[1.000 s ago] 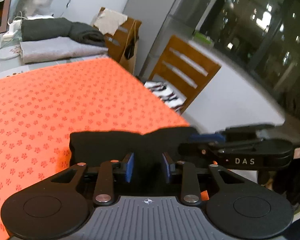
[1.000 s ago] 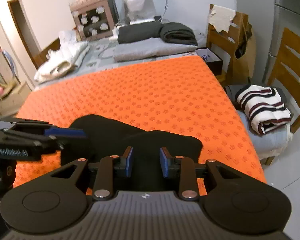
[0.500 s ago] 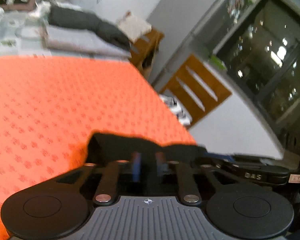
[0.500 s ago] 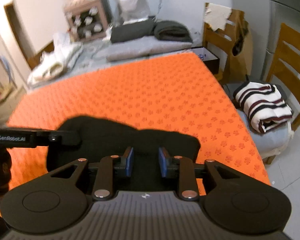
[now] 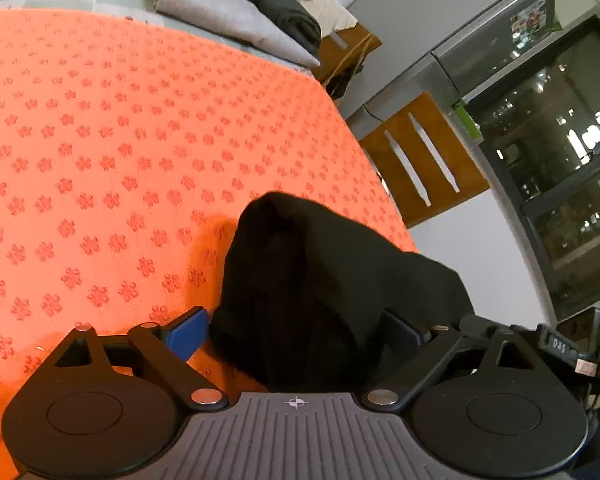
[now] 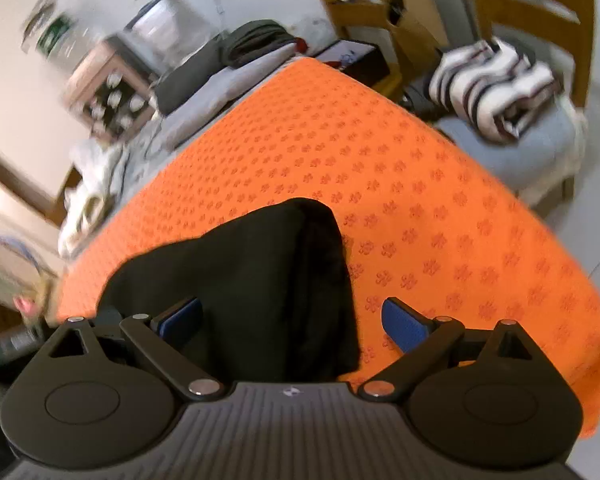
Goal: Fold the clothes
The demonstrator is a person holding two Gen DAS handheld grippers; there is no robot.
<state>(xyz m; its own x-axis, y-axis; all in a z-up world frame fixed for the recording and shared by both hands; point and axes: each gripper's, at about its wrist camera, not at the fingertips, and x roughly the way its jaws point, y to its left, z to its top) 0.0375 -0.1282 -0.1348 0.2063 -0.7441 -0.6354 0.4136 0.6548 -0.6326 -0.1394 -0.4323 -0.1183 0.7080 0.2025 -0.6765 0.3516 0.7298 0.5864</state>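
A black garment (image 5: 320,288) lies bunched in a folded heap on the orange flower-print mat (image 5: 100,140), close to the mat's near right corner. My left gripper (image 5: 296,330) straddles the heap's near edge. Its jaws are opening wide, and the blue pads (image 5: 188,332) stand off the cloth. In the right wrist view the same black garment (image 6: 260,280) sits on the mat (image 6: 420,200). My right gripper (image 6: 292,320) is over its right edge with jaws also opening; the right pad (image 6: 404,324) is above bare mat. Neither gripper grips the cloth.
Folded grey and dark clothes (image 5: 236,12) are stacked at the mat's far end. A wooden chair (image 5: 416,164) stands past the right edge with a striped garment (image 6: 492,84) on its seat. White clothes (image 6: 96,184) lie at the far left, and a glass-fronted cabinet (image 5: 560,160) stands behind.
Both pairs of jaws, narrow on the black garment before, have spread wide and let it go. Both grippers rolled and sank toward the mat, and the garment now rests there.
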